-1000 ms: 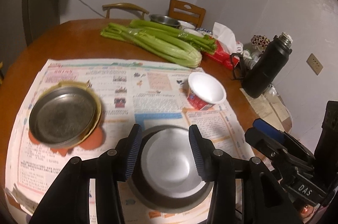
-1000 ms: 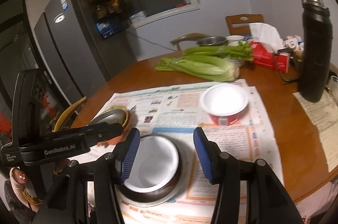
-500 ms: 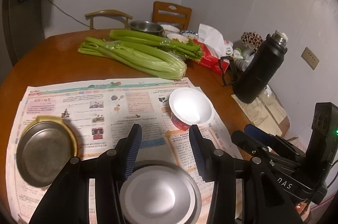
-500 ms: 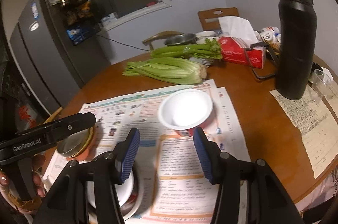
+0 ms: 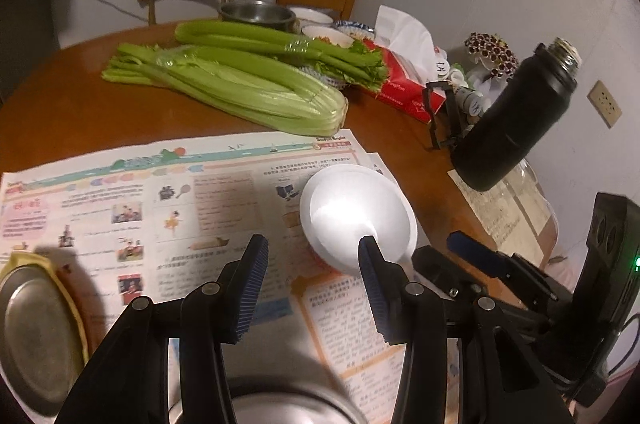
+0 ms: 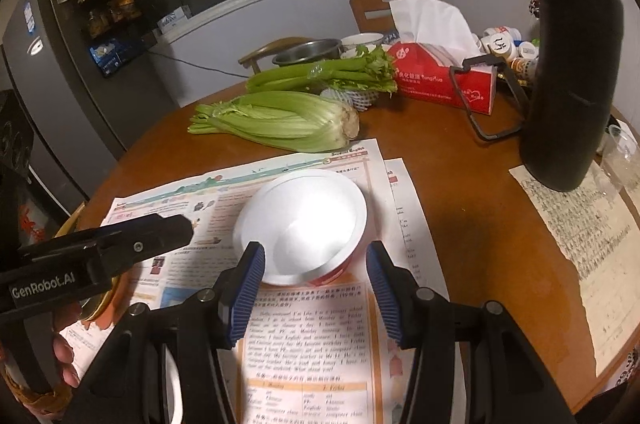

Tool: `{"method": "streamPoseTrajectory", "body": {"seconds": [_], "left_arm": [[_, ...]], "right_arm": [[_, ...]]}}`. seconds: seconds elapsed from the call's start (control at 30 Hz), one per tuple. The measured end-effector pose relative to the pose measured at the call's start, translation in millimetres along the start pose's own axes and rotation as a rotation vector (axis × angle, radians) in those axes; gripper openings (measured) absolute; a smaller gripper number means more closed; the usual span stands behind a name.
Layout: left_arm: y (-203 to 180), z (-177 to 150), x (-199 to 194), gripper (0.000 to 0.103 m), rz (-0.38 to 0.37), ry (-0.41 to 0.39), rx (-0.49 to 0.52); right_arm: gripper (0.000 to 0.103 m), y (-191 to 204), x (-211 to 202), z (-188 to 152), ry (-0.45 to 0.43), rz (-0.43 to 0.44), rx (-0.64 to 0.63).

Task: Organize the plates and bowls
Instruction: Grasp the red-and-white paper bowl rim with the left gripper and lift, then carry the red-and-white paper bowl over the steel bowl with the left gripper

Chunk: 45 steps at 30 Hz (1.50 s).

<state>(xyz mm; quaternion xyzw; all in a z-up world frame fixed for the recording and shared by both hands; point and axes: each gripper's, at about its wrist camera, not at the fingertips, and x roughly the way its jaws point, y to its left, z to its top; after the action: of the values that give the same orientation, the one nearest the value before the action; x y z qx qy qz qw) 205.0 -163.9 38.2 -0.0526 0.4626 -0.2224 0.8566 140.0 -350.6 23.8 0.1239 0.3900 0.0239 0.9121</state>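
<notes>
A white bowl with a red side (image 6: 302, 224) (image 5: 356, 216) stands on the newspaper (image 6: 320, 344). My right gripper (image 6: 316, 260) is open, its blue pads at either side of the bowl's near rim. My left gripper (image 5: 312, 264) is open and empty, just left of the bowl. A metal plate on a yellow dish (image 5: 32, 336) lies at the left. A steel bowl's rim (image 5: 280, 408) shows under the left gripper.
Celery bunches (image 6: 280, 119) lie behind the newspaper. A black flask (image 6: 568, 83) stands at the right beside a red tissue box (image 6: 440, 75). More bowls (image 5: 256, 11) sit at the table's far edge. Paper sheets (image 6: 580, 244) lie right.
Both grippers have moved forward and right, from above the steel bowl towards the white bowl. The steel bowl has dropped to the bottom edge of the views.
</notes>
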Motion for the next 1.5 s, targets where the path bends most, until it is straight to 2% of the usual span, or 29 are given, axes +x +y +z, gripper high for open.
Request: {"method": "streamPoseTrajectory", "body": {"seconds": [0.2,0.5,0.8,0.87,0.97,1.03,1.1,1.2,1.4,1.5], "left_arm": [[2.6,6.9,20.9,0.049,-0.003,0.031,-0.024],[2.0,9.5,36.5,0.049,0.01,0.063,-0.02],[10.2,11.2,41.9,0.048,0.008,0.061,-0.046],[12.6,10.7,41.1,0.042,-0.013,0.061,-0.055],[11.2,7.2,44.5,0.038,-0.068,0.096,-0.065],[9.5,3.8,48.3,0.038,-0.044,0.108,-0.048],[13.7,2.9,48.5,0.038,-0.014,0.103,-0.055],[27.9,5.6,38.2,0.038,-0.027,0.071,-0.106],[38.1,13.8,20.5,0.039,0.004,-0.002,-0.115],[41.0,15.9,23.5,0.039,0.026,0.006,-0.112]], "right_arm": [[0.053,-5.7,24.5,3.4,0.042,-0.001,0.005],[0.053,4.7,48.0,-1.5,0.1,0.055,-0.015],[0.054,24.8,51.1,-5.6,0.098,0.096,-0.057],[0.054,27.8,50.0,-5.5,0.095,0.097,-0.066],[0.054,33.3,49.5,-6.1,0.103,0.151,-0.068],[0.054,40.2,51.7,-7.8,0.113,0.167,-0.077],[0.054,44.6,53.2,-9.9,0.113,0.155,-0.097],[0.054,41.1,55.1,-11.3,0.116,0.153,-0.078],[0.054,35.6,56.6,-7.1,0.11,0.146,-0.059],[0.054,36.5,58.0,-6.0,0.111,0.151,-0.064]]}}
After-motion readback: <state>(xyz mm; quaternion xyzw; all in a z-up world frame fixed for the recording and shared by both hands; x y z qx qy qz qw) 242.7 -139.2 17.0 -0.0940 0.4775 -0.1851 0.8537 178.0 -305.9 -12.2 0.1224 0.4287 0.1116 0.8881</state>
